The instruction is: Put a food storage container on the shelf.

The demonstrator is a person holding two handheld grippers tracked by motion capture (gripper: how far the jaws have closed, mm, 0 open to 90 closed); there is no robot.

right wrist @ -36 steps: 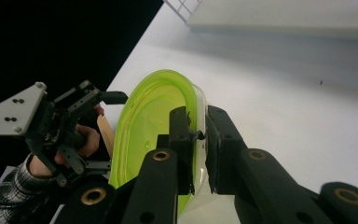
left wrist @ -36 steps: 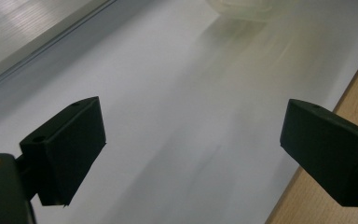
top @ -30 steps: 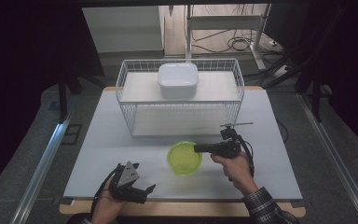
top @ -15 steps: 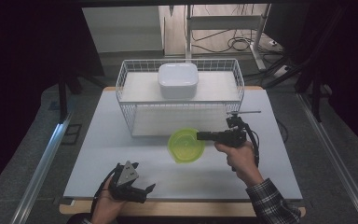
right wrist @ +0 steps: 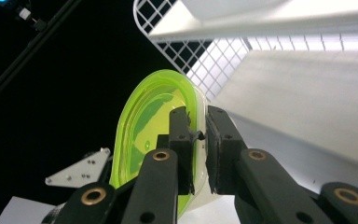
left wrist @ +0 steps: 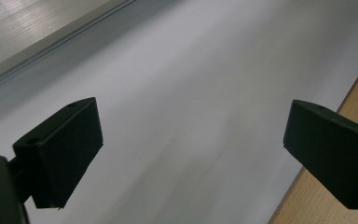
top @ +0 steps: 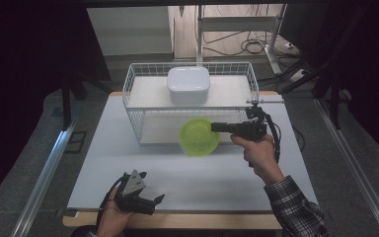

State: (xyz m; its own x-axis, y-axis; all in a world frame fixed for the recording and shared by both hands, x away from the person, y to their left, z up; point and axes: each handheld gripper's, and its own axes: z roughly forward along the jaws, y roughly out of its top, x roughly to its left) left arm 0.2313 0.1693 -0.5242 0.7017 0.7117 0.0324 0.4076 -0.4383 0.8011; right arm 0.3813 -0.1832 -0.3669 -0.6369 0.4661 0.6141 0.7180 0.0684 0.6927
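Observation:
A lime-green translucent bowl (top: 198, 137) hangs above the table in front of the white wire basket (top: 137, 121). My right gripper (top: 216, 127) is shut on the bowl's right rim, arm coming from the right. In the right gripper view the green bowl (right wrist: 149, 121) stands on edge with its rim pinched between the black jaws of my right gripper (right wrist: 199, 135). A white square bowl (top: 188, 84) sits upside down inside the basket. My left gripper (top: 154, 201) rests at the table's near left edge, open and holding nothing; in its own view the left gripper (left wrist: 191, 149) has wide jaws over bare white table.
The white table top (top: 143, 168) has a wooden front edge (top: 187, 220). A metal rail (top: 44, 173) runs along the floor at the left. Cables and a rack (top: 237, 29) stand behind the basket.
My right gripper has lifted the green bowl off the table and carried it up toward the basket's front wall. The left gripper has stayed put.

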